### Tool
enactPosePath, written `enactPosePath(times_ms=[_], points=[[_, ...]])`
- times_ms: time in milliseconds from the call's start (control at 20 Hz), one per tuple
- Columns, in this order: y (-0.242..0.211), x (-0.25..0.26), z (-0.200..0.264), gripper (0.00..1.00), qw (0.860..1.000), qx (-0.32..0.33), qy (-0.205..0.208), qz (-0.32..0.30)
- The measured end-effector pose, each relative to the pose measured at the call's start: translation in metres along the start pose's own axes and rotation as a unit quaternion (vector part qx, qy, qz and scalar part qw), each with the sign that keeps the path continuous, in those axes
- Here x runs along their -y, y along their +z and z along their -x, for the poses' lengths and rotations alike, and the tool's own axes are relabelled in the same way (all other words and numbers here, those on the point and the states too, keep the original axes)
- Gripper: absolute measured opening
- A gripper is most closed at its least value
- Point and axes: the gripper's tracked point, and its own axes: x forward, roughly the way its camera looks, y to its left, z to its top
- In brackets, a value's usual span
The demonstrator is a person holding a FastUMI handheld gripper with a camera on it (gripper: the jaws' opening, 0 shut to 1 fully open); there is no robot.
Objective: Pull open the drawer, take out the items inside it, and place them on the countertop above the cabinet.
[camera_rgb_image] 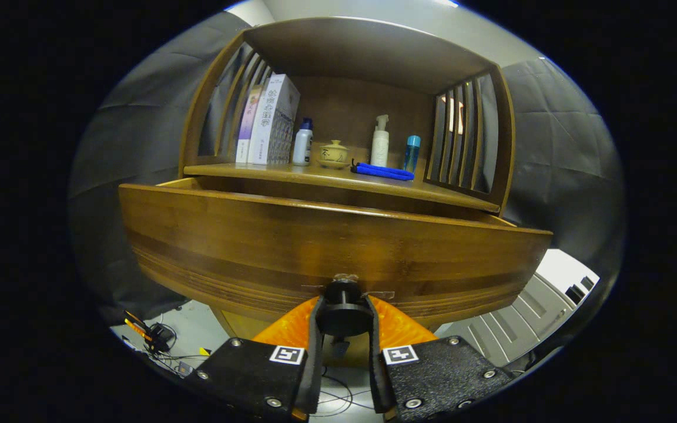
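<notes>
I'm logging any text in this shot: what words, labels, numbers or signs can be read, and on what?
Nothing can be quoted with certainty.
White box: large printed characters, too blurred to quote.
Book: spine print too small.
Bottles: labels too small.
Lidded cup: dark mark, unreadable.
Gripper, shut on the drawer knob: two square black-and-white markers, no words.

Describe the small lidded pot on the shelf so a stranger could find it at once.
Start at the wooden cabinet, whose drawer knob the gripper has its jaws shut on. On the countertop above the drawer, the pot sits between two white bottles. It alone is squat, round and beige.
</notes>
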Motion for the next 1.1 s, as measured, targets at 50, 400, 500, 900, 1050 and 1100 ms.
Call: enactPosePath(times_ms=[50, 400, 500, 900, 1050, 1100], points=[[-0.004, 0.0, 0.004, 0.35, 1.0, -0.003, 0.001, 0.001], [-0.016, -0.006, 0.036, 0.34, 1.0, -0.015, 0.01, -0.006], [-0.02, -0.007, 0.044, 0.34, 1.0, -0.016, 0.013, -0.007], [-0.025, -0.01, 0.054, 0.35, 1.0, -0.014, 0.026, -0.007], [-0.025, -0.011, 0.054, 0.37, 0.999, -0.018, 0.033, -0.015], [-0.026, -0.011, 0.055, 0.37, 0.999, -0.019, 0.035, -0.016]])
